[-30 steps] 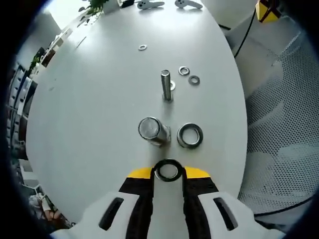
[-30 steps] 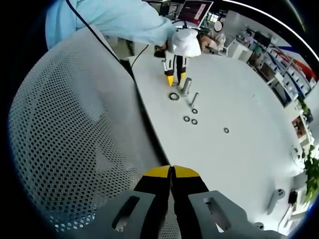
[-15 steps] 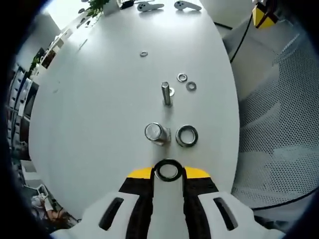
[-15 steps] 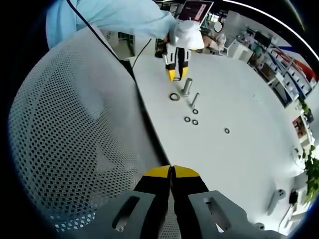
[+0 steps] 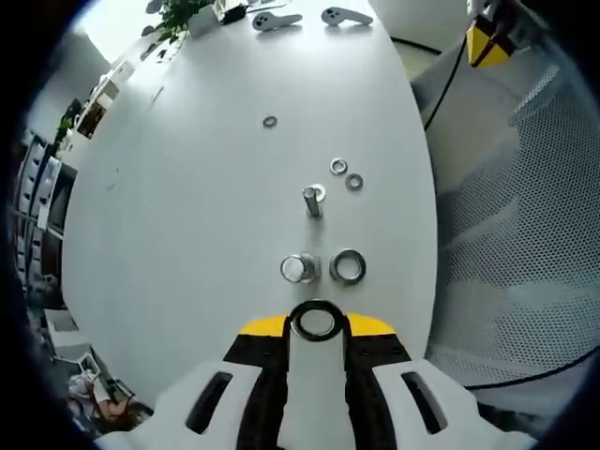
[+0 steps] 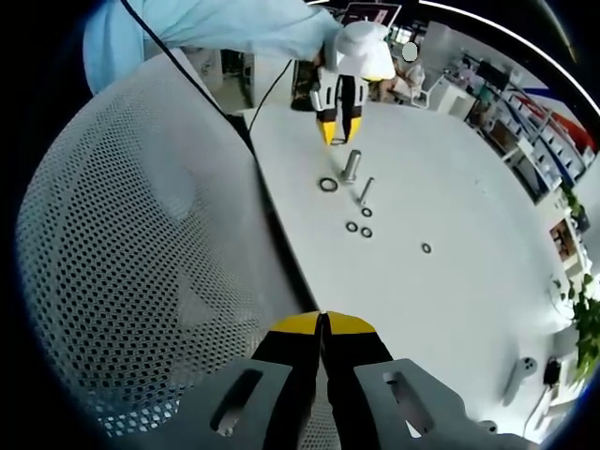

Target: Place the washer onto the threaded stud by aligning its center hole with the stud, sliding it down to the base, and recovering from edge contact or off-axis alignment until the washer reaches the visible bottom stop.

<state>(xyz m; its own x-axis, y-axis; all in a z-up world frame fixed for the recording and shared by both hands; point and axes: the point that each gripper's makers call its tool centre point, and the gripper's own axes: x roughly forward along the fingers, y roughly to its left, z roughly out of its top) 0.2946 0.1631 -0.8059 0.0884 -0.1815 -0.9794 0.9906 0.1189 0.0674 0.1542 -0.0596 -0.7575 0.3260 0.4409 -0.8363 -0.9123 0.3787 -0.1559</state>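
The left gripper is clenched on a large washer, which sits flat between its yellow-tipped jaws, its center hole open to the camera, held above the white table. Ahead of it in the left gripper view stand two studs: a thick short one, seen almost end-on as a bright round face, and a thin one farther off, upright on the table. A second large washer lies flat just beside the thick stud. A small washer lies against the thin stud's foot, two more small washers lie near each other a little beyond it, and a lone one lies well apart, farther up the table. The right gripper view looks at the same group from the opposite end and from the side, so the studs show their height there: the thick stud reads as a clear cylinder and the thin stud as a slim rod. That view also shows the left gripper hanging in the air above the thick stud, gripped by a white-gloved hand on a pale blue sleeve. The right gripper has its jaws pressed together on nothing, resting over a mesh chair back beside the table edge.
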